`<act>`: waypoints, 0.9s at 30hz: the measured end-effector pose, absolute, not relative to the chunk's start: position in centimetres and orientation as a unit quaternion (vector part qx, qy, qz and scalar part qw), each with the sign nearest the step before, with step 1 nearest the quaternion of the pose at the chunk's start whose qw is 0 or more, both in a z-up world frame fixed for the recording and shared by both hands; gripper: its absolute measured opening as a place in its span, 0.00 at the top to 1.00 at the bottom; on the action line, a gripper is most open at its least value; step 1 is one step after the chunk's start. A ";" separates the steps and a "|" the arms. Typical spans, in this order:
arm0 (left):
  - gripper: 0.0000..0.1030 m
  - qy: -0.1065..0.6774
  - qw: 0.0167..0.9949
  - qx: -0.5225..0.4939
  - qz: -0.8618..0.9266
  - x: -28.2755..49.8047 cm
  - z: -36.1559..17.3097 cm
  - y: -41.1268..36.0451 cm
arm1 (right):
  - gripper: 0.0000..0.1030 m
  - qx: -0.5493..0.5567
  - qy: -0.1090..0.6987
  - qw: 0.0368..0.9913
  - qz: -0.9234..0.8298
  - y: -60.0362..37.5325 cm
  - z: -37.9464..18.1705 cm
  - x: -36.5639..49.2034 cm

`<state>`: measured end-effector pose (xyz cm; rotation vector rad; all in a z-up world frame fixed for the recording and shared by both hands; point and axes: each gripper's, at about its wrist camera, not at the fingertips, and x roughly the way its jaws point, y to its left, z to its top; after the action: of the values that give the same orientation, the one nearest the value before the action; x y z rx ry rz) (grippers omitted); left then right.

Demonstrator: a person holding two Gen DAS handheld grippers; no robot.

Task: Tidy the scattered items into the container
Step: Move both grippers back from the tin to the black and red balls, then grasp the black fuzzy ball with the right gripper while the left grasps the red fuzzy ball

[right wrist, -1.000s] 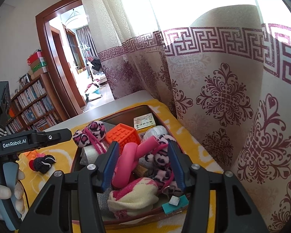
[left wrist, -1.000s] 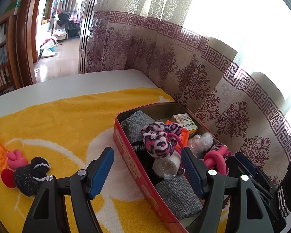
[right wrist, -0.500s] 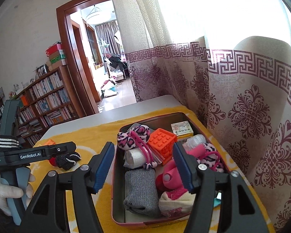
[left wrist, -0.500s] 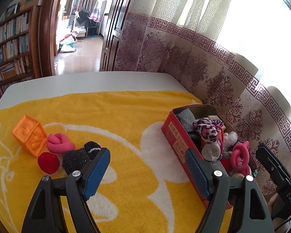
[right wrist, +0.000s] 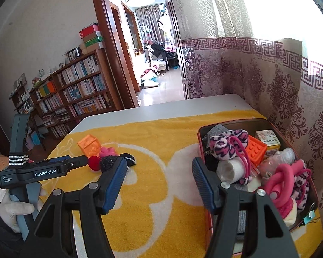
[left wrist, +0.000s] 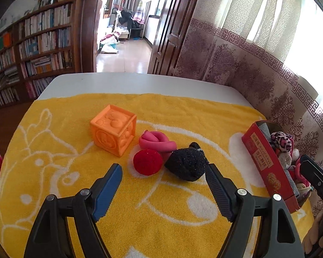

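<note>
On the yellow towel lie an orange cube [left wrist: 113, 135], a pink knotted tube [left wrist: 156, 143], a red pompom [left wrist: 147, 162] and a black knitted sock ball [left wrist: 186, 164]. My left gripper [left wrist: 163, 175] is open and empty, just short of the pompom and the sock ball. The red tin container [left wrist: 267, 163] stands at the right, full of soft items. In the right wrist view my right gripper [right wrist: 159, 169] is open and empty above the towel, left of the container [right wrist: 201, 148]. The left gripper [right wrist: 75, 163] shows there near the sock ball [right wrist: 109, 163].
The yellow towel [left wrist: 53, 150] covers a white table [left wrist: 129, 83]. Patterned curtains [left wrist: 247, 68] hang close behind the container. A bookshelf [right wrist: 75, 90] and a doorway [right wrist: 152, 64] lie beyond the table's far edge.
My left gripper has swung left from over the container to the scattered items. My right gripper has pulled back and left, out of the container. Both stay open.
</note>
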<state>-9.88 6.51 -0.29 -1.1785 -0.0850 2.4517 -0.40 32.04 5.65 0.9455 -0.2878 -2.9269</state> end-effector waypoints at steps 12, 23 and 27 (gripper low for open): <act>0.21 -0.038 0.165 -0.427 0.888 -10.3 -2.3 1.7 | 0.35 0.357 -0.034 0.082 -0.930 25.3 2.2 -4.5; 0.21 -0.042 0.168 -0.440 0.881 -10.7 -3.5 1.1 | 0.31 0.387 -0.034 0.099 -0.916 22.7 -0.2 -8.4; 0.21 -0.038 0.168 -0.447 0.878 -11.0 -4.1 1.4 | 0.31 0.393 -0.029 0.100 -0.914 22.2 -1.2 -9.4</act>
<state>-11.00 1.44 -4.07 -1.2710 -0.1086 2.4980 -9.43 22.17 -1.21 1.1609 -0.0859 -2.7018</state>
